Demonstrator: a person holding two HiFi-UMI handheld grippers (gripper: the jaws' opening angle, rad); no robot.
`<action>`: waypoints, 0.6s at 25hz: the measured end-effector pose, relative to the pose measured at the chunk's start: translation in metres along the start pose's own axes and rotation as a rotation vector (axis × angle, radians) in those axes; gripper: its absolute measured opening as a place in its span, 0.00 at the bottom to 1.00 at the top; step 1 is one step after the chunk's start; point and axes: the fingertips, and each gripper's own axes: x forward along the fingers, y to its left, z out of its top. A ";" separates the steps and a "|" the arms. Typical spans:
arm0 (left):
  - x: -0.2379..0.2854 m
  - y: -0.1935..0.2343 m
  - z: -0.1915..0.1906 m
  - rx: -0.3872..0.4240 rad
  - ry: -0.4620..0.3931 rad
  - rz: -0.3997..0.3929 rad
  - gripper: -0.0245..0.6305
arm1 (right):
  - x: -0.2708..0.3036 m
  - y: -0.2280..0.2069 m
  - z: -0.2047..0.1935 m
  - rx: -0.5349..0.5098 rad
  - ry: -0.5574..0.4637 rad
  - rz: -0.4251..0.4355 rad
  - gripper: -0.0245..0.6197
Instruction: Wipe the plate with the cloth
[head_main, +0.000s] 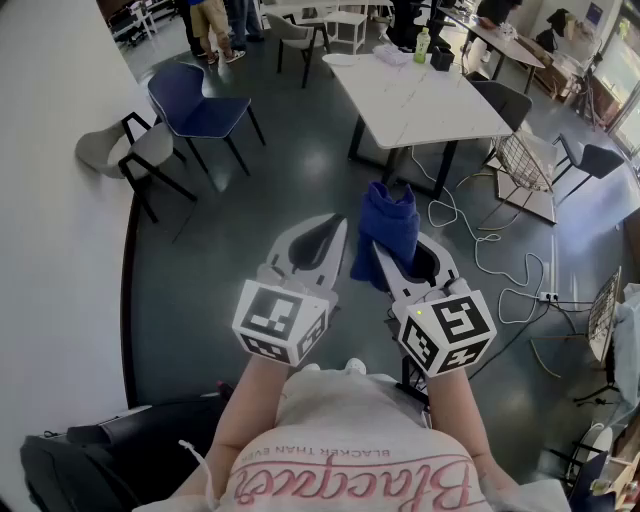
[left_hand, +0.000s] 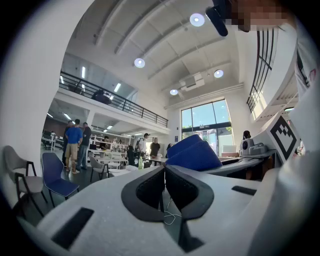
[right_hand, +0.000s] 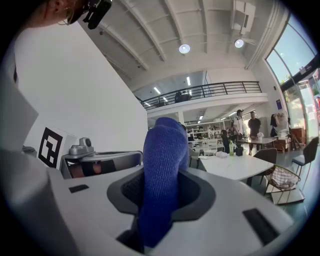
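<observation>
Head view looks down over the person's chest at two grippers held out side by side above the dark floor, nowhere near a work surface. The right gripper (head_main: 392, 262) is clamped on the blue cloth (head_main: 390, 222). Its own view shows the fabric bunched thick between the jaws and standing up past them in a fold, so a good wad sticks out in front, which looks like the part meant to do the rubbing. The left gripper (head_main: 338, 228) sits at centre frame with its jaws pressed together and nothing between them. My guess is it is being kept free to steady the plate once wiping starts.

I can't find a plate in any view. The white table (head_main: 420, 95) in the upper middle of the frame carries a green bottle (head_main: 423, 43) and a few small items at its far end, too small to name. From where things stand, the wiping has not begun, and the cloth is simply being carried ready.
</observation>
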 end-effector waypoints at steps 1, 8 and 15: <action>0.002 -0.001 0.000 0.000 0.000 0.002 0.05 | 0.000 -0.002 0.001 -0.002 -0.001 0.002 0.21; 0.013 -0.008 0.001 -0.006 -0.005 0.018 0.05 | -0.006 -0.012 0.003 -0.026 -0.002 0.018 0.21; 0.023 -0.026 -0.005 -0.014 -0.002 0.044 0.05 | -0.022 -0.028 -0.004 -0.025 0.003 0.047 0.21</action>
